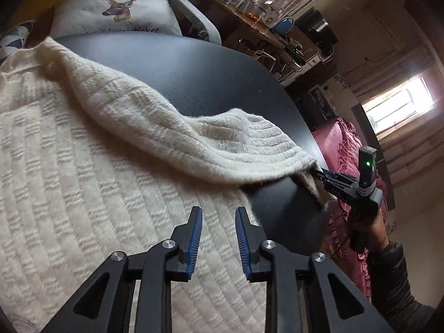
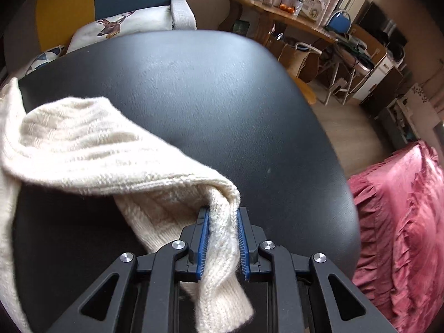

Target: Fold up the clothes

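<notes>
A cream knitted sweater [image 1: 69,166] lies spread on a black table [image 1: 194,77]. Its sleeve [image 1: 172,130] runs from the body to the table's right edge. My left gripper [image 1: 218,213] is open and empty, just above the sweater's body. My right gripper [image 2: 222,213] is shut on the sleeve's cuff [image 2: 222,238] and holds it a little above the table [image 2: 222,97]. The rest of the sleeve [image 2: 91,147] trails to the left. The right gripper also shows in the left wrist view [image 1: 319,173] at the sleeve's end, by the table's edge.
A sofa with a deer-print cushion [image 1: 119,14] stands behind the table. A wooden side table with jars [image 2: 277,2] is at the back right. A pink ruffled bedspread [image 2: 402,222] lies to the right of the table.
</notes>
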### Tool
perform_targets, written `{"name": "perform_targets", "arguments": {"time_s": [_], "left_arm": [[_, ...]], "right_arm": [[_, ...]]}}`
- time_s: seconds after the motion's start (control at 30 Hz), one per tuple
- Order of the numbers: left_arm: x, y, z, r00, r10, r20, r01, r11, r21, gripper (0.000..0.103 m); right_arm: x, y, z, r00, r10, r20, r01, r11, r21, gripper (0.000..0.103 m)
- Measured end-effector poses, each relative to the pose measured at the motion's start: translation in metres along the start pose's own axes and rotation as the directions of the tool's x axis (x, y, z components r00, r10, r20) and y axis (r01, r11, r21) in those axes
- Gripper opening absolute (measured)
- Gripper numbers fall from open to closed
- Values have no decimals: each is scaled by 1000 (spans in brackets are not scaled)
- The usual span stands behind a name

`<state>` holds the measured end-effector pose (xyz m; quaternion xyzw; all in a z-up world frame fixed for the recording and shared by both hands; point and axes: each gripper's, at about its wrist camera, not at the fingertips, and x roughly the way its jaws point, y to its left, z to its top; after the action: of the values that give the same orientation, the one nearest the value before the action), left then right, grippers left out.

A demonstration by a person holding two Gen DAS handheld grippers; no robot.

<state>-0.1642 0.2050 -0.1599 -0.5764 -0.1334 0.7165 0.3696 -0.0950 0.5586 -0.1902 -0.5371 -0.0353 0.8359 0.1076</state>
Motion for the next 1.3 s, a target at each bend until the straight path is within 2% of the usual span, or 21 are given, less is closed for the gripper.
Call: {"name": "perform_targets", "arguments": {"time_s": [0.1, 0.13, 0.23, 0.33, 0.37, 0.4, 0.43, 0.47, 0.57, 0.63, 0.67, 0.7, 0.77, 0.83, 1.13, 1.3], "left_arm": [[19, 3, 14, 999, -46, 1, 46, 996, -71, 33], [26, 5, 17, 997, -76, -4, 75, 992, -101, 35], [46, 7, 22, 995, -101, -7, 99, 981, -168, 38], [57, 4, 20, 996, -95, 0, 92, 974, -209, 38], [59, 3, 21, 996, -93, 10, 93, 972, -218, 37], [60, 2, 22, 996, -88, 24, 91, 972, -217, 30], [61, 0, 23, 996, -82, 39, 89, 972, -216, 24], [62, -2, 23, 997, -66, 41, 73, 976, -203, 14], [64, -10, 22, 999, -15, 43, 22, 986, -164, 9], [62, -15, 21, 999, 9, 50, -1, 990, -141, 9], [60, -17, 21, 998, 13, 55, -5, 991, -131, 8], [57, -18, 20, 998, 16, 59, -8, 993, -121, 8], [52, -21, 19, 997, 20, 69, -13, 995, -98, 8], [44, -27, 22, 997, 19, 81, -13, 997, -71, 8], [1, -46, 29, 992, -23, 125, 18, 999, 44, 7], [-20, -51, 35, 992, -66, 109, 56, 994, 97, 7]], "right_arm": [[-1, -9, -7, 999, 37, 23, -38, 998, 51, 21], [-1, -11, -9, 998, 48, 29, -49, 997, 64, 23], [0, -17, -16, 996, 76, 46, -80, 992, 100, 31], [1, -22, -23, 994, 97, 57, -103, 986, 131, 40], [1, -24, -25, 993, 103, 61, -111, 984, 141, 49], [1, -26, -27, 992, 110, 65, -119, 981, 151, 57], [2, -28, -29, 991, 117, 69, -126, 979, 162, 71], [2, -30, -32, 990, 123, 73, -134, 976, 172, 76], [3, -29, -34, 991, 111, 71, -122, 979, 161, 81], [3, -28, -33, 992, 101, 77, -112, 982, 154, 79], [2, -27, -33, 991, 103, 83, -115, 982, 153, 64], [0, -25, -32, 989, 113, 91, -126, 982, 144, 44], [-5, -19, -31, 988, 114, 101, -126, 985, 117, 23], [-13, -11, -31, 989, 94, 110, -103, 991, 82, 17], [-84, -5, -43, 983, 22, 181, -19, 1000, -17, 17], [-130, -15, -50, 983, 59, 172, -52, 998, -43, 17]]}}
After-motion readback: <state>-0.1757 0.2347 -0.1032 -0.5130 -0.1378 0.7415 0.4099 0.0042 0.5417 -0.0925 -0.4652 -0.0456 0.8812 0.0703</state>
